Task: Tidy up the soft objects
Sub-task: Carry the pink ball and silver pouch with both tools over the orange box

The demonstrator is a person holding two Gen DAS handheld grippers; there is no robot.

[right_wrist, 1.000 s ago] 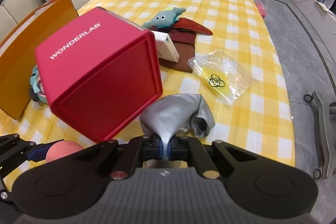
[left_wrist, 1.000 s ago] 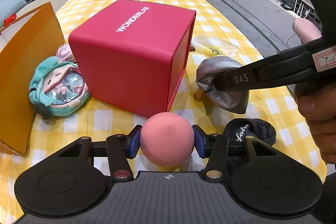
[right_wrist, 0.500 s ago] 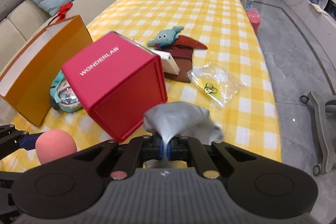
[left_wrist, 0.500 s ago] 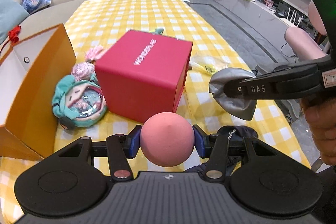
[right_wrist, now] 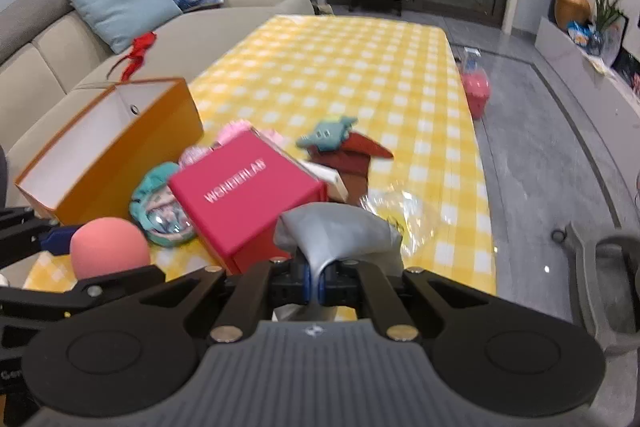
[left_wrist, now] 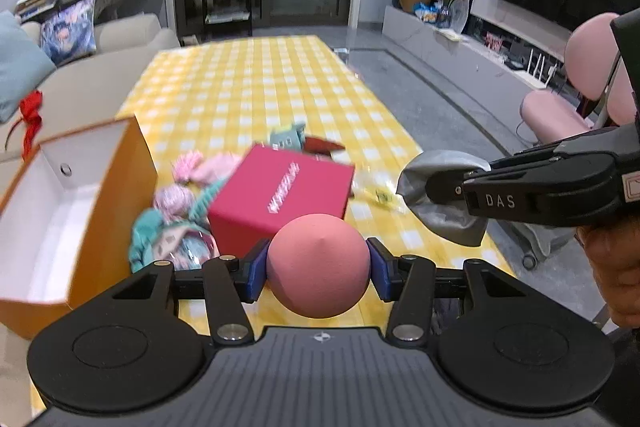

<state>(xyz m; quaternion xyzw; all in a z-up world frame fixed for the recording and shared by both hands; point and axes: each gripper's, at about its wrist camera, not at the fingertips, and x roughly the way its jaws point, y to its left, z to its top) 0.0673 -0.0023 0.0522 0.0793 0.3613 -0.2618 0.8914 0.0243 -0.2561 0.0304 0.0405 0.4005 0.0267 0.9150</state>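
Note:
My left gripper (left_wrist: 318, 269) is shut on a pink foam ball (left_wrist: 318, 265), held well above the yellow checked table (left_wrist: 256, 87); the ball also shows in the right wrist view (right_wrist: 108, 247). My right gripper (right_wrist: 316, 277) is shut on a grey soft pouch (right_wrist: 340, 233), also raised; from the left wrist view the pouch (left_wrist: 444, 195) hangs from the right gripper's fingers (left_wrist: 520, 187). An open orange box (left_wrist: 68, 207) with a white inside stands at the left, also in the right wrist view (right_wrist: 108, 147).
A red WONDERLAB box (right_wrist: 244, 195) sits mid-table. A teal plush doll (right_wrist: 160, 211), pink fluffy items (left_wrist: 200, 169), a blue elephant plush (right_wrist: 328, 135) on dark red cloth (right_wrist: 352, 155) and a clear plastic bag (right_wrist: 404, 215) lie around it. A sofa (right_wrist: 60, 39) is left.
Both grippers have risen and pulled back from the table with the ball and the pouch still held. The open top of the orange box has come into view.

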